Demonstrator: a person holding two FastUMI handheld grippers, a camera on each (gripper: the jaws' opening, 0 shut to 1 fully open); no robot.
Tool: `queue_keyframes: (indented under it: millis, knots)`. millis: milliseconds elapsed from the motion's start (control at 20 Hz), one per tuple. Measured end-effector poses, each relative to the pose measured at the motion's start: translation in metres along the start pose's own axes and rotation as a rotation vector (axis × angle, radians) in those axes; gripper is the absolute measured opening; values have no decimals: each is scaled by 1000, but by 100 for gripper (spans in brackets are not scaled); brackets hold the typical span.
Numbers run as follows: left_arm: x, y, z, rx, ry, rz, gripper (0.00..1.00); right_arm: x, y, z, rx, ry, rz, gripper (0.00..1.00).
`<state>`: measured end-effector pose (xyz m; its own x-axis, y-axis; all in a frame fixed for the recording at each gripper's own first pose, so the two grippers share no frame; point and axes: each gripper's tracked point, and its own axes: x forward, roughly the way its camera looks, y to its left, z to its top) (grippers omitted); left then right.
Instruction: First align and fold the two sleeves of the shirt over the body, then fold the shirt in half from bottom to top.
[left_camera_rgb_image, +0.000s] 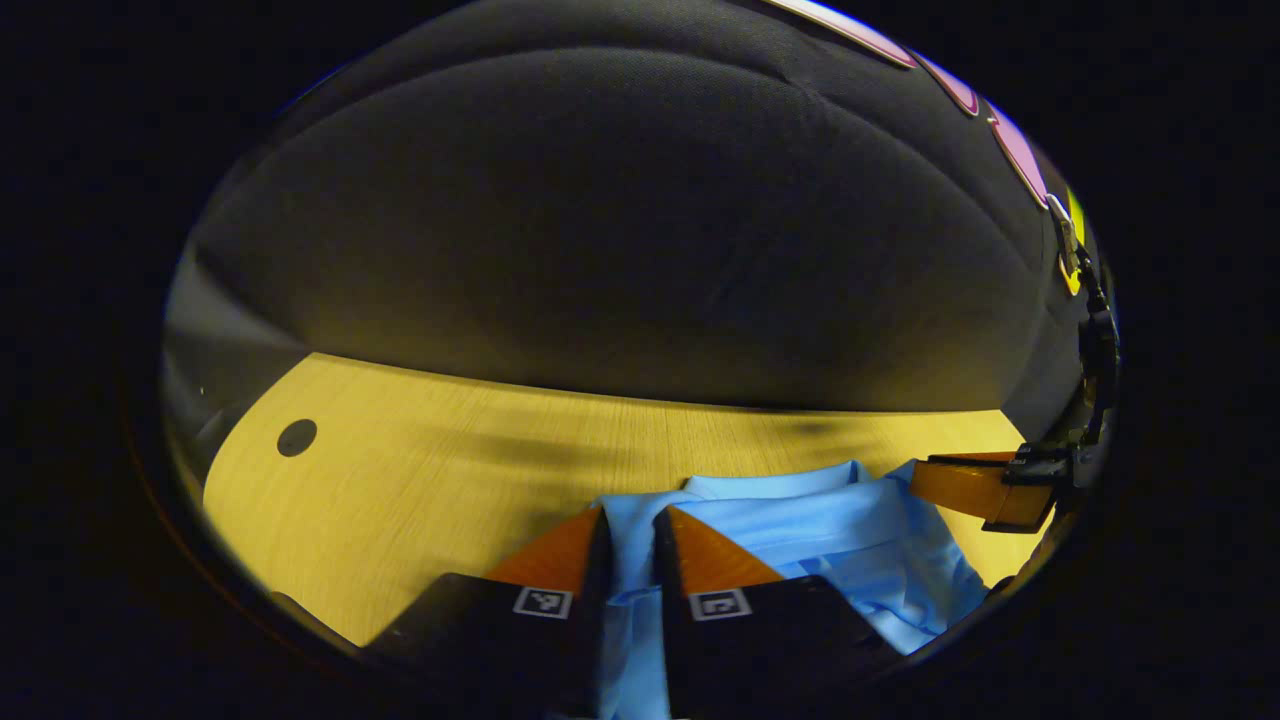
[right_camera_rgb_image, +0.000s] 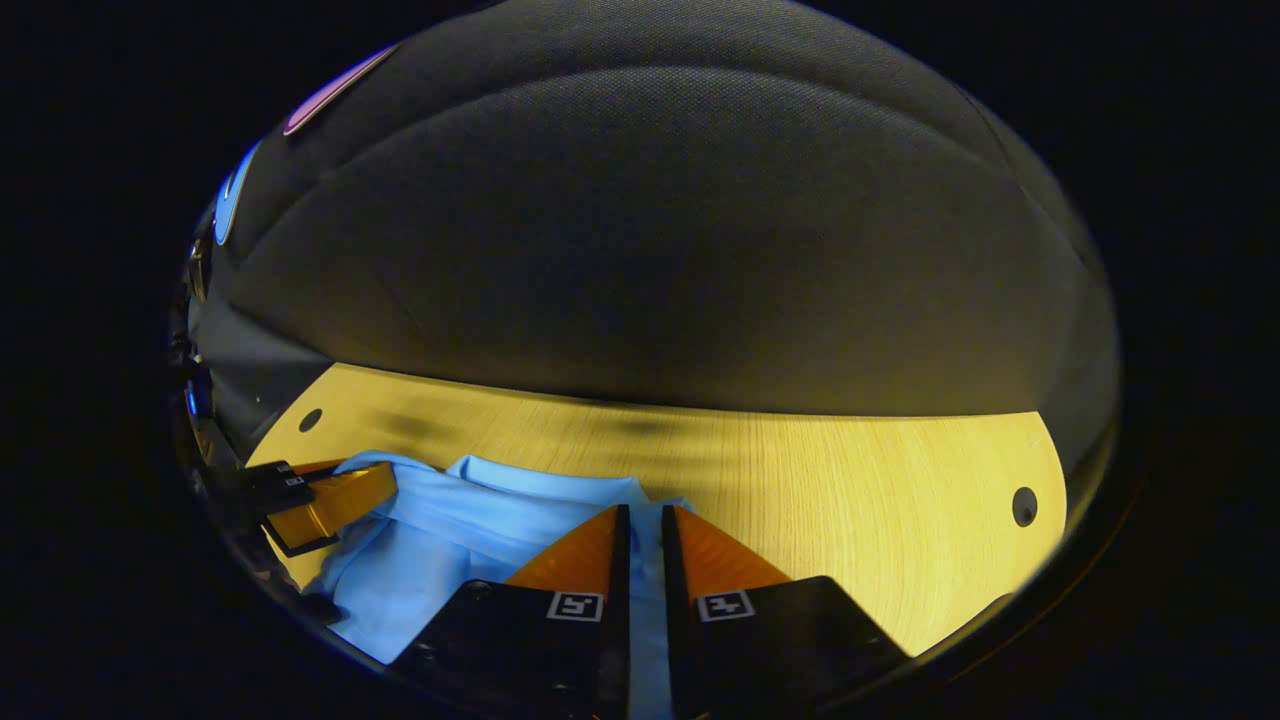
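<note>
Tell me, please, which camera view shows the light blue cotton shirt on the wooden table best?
The left gripper view: the light blue cotton shirt spreads there with its collar edge and folds visible, beside the left gripper. The right gripper view shows a narrower stretch of it, partly behind the right gripper.

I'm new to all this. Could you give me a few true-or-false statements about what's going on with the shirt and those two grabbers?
1. The shirt is light blue. True.
2. It lies on a glass table. False: the table looks like pale wood.
3. The left gripper has shirt fabric between its nearly closed fingers. True.
4. The right gripper hangs wide open above bare table. False: its fingers are close together with blue fabric between them.
</note>
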<state>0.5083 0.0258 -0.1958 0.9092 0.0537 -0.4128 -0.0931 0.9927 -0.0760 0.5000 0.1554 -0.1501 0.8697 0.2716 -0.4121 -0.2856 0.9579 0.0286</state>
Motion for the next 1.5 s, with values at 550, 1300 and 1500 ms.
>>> queue_keyframes:
  millis: [550,1300,1500]
  knots:
    - [-167,-38,60,48,-250,-67,97,-149,-2,39,-12,-186,-61,100]
    - [-493,-72,29,-31,-435,-172,97,-468,66,10,2,-350,-69,100]
    - [-562,-60,-4,-37,-450,-126,97,-525,85,-20,23,-367,-70,99]
